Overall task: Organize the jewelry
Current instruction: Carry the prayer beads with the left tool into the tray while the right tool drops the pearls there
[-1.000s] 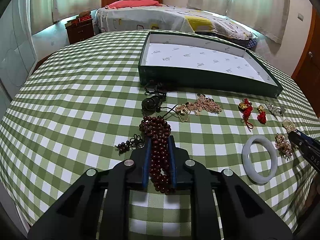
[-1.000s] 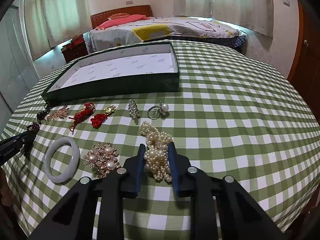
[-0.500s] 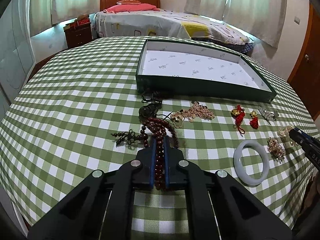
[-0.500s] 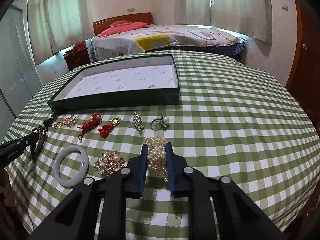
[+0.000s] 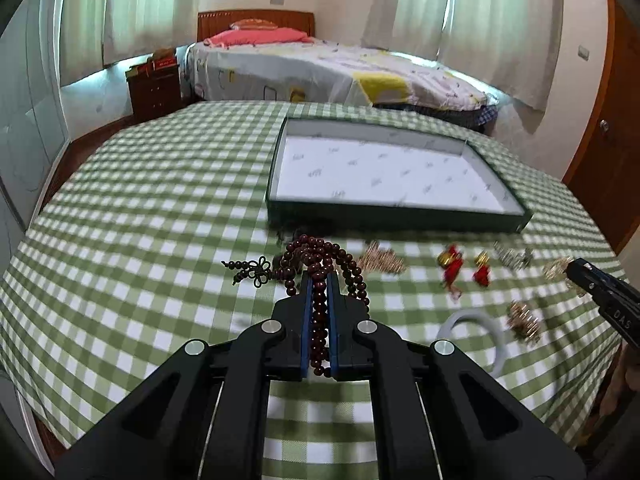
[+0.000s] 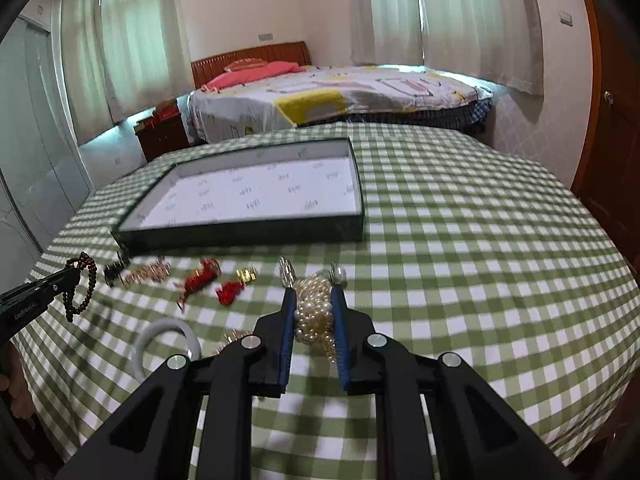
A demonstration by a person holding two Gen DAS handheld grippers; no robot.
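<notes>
My left gripper [image 5: 320, 280] is shut on a dark red bead string [image 5: 318, 258], which hangs above the checked cloth with its tassel knot [image 5: 256, 270] out to the left. My right gripper [image 6: 314, 298] is shut on a bunch of cream pearls [image 6: 316, 316], lifted off the table. Behind both lies a shallow dark green tray [image 5: 400, 216] with a white printed lining, nothing in it; the same tray [image 6: 248, 234] shows in the right wrist view. The left gripper and its beads [image 6: 82, 288] appear at that view's left edge.
Between the grippers lie a white bangle [image 5: 492, 332], a gold-and-pearl brooch [image 5: 524, 322], two red tassel charms [image 6: 200, 280], a gold chain cluster [image 5: 380, 260], a silver clip [image 6: 287, 271] and a pearl ring [image 6: 338, 274]. A bed stands beyond the round table [image 6: 480, 240].
Both grippers closed on their strands and rose; the bead string and the pearl bunch have come up off the cloth with them. The view has tipped up toward the tray and bed.
</notes>
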